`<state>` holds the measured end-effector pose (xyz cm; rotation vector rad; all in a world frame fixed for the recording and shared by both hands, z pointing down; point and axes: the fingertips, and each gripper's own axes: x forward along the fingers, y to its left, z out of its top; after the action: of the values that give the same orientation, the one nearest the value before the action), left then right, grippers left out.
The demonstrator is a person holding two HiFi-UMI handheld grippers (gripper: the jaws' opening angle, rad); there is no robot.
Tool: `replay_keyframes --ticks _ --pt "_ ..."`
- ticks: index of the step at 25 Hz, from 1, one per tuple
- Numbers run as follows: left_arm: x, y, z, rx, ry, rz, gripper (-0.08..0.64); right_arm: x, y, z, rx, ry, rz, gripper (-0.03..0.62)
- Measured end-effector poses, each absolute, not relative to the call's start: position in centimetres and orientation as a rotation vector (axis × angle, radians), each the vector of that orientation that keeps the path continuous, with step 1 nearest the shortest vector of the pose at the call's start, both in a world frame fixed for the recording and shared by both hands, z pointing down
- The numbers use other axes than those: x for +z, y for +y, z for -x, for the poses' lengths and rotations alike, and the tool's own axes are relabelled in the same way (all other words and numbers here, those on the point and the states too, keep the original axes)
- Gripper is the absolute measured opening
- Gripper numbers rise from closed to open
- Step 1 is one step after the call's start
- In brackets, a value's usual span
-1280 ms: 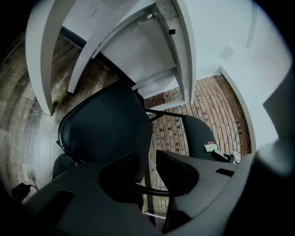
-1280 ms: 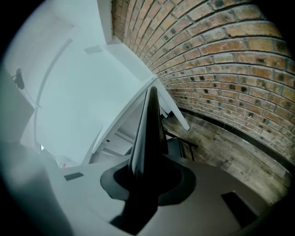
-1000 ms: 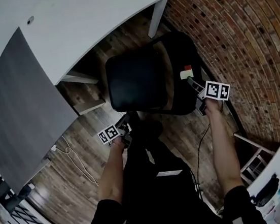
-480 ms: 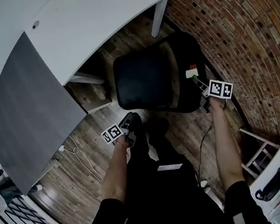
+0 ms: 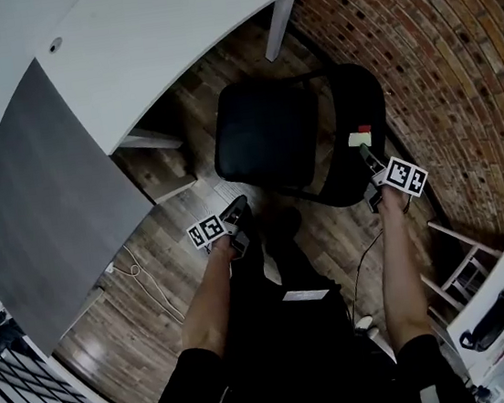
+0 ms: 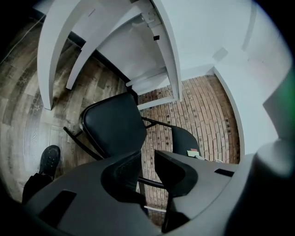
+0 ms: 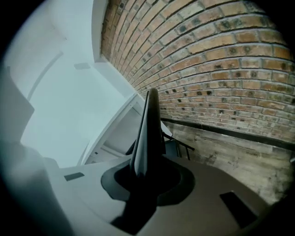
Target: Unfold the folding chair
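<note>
Nearest are the person's dark trousers and a black shoe (image 6: pixel 50 159) on the plank floor (image 5: pixel 153 292). Just ahead of it the left gripper (image 6: pixel 147 155) hangs free, its jaws a narrow slit apart with nothing between them. It is short of the folding chair (image 5: pixel 266 134), whose seat (image 6: pixel 113 126) lies just beyond. The right gripper (image 5: pixel 367 155) is clamped on the upper edge of the backrest (image 5: pixel 350 109), which runs edge-on between its pads as a thin black slab. The chair stands between the desk and the wall, and its seat looks down or very nearly so. The main risk, as I judge it, is that one pinch on a slim, smooth edge carries the whole chair. A pull at a slant could let the pads slide off and the frame tip or fold back. With the left jaws empty nothing steadies the seat, and the feet stand close to the front legs. A loose white cable (image 5: pixel 139 285) on the floor could also catch a step. The seat and back are rounded pads of dull black covering on thin black tube, likely slippery. The floor is worn, grey-brown wood grain. Beyond are the flat, matt white desk (image 5: pixel 165 32) and a grey panel (image 5: pixel 40 196). Farthest is the rough red brick wall (image 5: pixel 453 50) with pale mortar lines.
</note>
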<state>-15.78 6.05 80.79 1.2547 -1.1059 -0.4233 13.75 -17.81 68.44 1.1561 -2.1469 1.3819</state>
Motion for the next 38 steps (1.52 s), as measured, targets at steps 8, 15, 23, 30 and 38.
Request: replay_keyframes --ticks 8,15,23,30,38 --pt "79.0 1.7 10.0 -0.414 -0.97 -1.32 0.1 68.4 -15.4 -18.6 1.46 -2.068 -1.466 0.078" --pt "75.8 -2.0 3.6 -0.382 -0.817 -1.428 0.1 68.5 -14.1 -21.4 1.533 -1.984 -1.694 0.078" --pt "75.2 -1.4 2.7 -0.352 -0.797 -1.431 0.1 68.7 -12.4 -21.8 1.573 -1.923 -1.8 0.078" --pt "73.6 -1.4 2.4 -0.341 -0.764 -1.461 0.101 69.0 -9.1 -18.0 1.637 -1.833 -1.89 0.077" --pt "72.0 -1.3 0.4 -0.323 -0.66 -1.511 0.1 69.3 -6.9 -16.3 1.747 -1.728 -1.928 0.071"
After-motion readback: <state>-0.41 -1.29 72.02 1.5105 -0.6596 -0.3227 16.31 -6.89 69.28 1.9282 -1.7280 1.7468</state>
